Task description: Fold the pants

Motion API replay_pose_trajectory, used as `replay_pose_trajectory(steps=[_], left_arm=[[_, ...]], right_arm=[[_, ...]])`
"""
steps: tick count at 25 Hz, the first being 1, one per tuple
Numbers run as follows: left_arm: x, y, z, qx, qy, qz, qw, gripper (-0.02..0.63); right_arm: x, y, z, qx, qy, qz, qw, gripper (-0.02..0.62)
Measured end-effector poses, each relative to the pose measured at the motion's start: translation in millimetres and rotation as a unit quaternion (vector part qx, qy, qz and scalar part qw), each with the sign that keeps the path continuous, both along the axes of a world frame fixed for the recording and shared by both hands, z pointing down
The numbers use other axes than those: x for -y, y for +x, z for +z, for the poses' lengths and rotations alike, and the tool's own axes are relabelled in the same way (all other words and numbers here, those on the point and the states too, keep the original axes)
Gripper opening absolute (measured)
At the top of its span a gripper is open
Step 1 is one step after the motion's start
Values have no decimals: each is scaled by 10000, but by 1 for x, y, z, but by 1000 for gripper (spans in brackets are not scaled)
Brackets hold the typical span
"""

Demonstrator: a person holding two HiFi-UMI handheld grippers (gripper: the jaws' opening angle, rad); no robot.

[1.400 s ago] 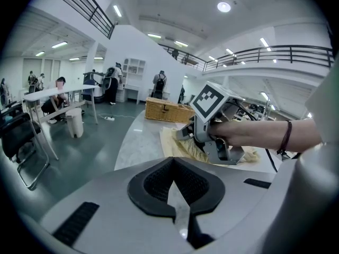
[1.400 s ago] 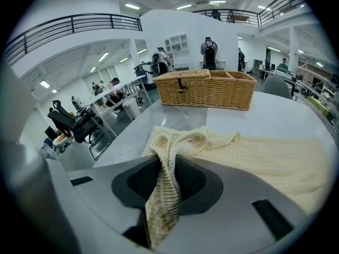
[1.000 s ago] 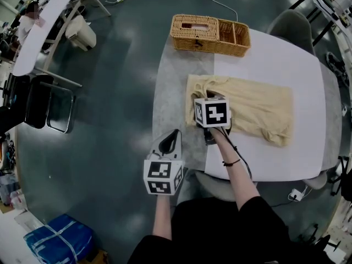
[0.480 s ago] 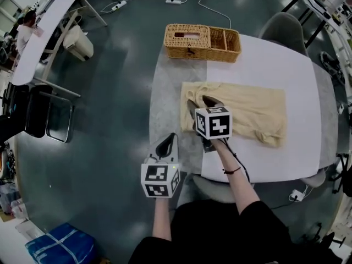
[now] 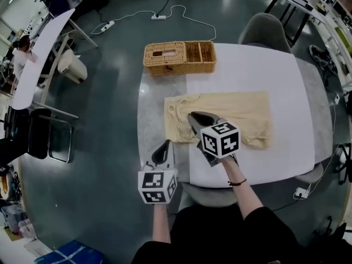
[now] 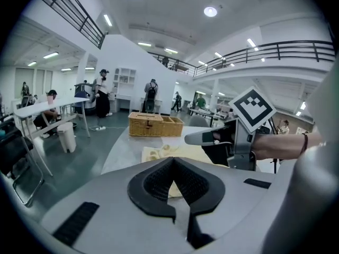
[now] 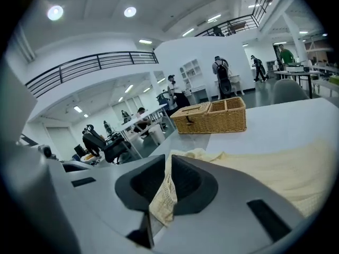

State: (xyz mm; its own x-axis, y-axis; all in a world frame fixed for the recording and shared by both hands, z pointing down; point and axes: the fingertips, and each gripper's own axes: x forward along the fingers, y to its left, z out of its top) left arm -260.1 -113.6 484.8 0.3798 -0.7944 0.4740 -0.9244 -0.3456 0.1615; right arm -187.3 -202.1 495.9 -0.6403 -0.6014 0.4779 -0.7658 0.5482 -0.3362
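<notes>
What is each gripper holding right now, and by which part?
The right gripper has just closed its jaws on a fold of the pants near their left end in the head view. The left gripper holds nothing.

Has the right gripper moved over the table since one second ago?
Yes. The right gripper, its jaws having just closed on the beige pants, pulled back toward the white table's near edge.

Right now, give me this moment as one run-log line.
task: fold pants | right claw: just closed, pinching pants edge | left claw: shut, empty
</notes>
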Motion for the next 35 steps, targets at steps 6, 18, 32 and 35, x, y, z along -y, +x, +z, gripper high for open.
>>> replay_pose_trajectory(steps=[6, 18, 32, 35], left_arm=[[11, 35, -16, -1, 170, 146, 9997, 8], [29, 109, -26, 76, 327, 669, 9972, 8], [46, 179, 8, 199, 29, 1214, 9924, 8], [50, 190, 13, 186, -31, 1281, 9916, 8]], right_arm=[[-7, 45, -20, 118, 246, -5, 9996, 15], [-16, 164, -27, 134, 380, 803, 9960, 15], [-6, 284, 6, -104, 22, 1849, 9827, 15], [-1, 300, 15, -191, -48, 1919, 9812, 15]])
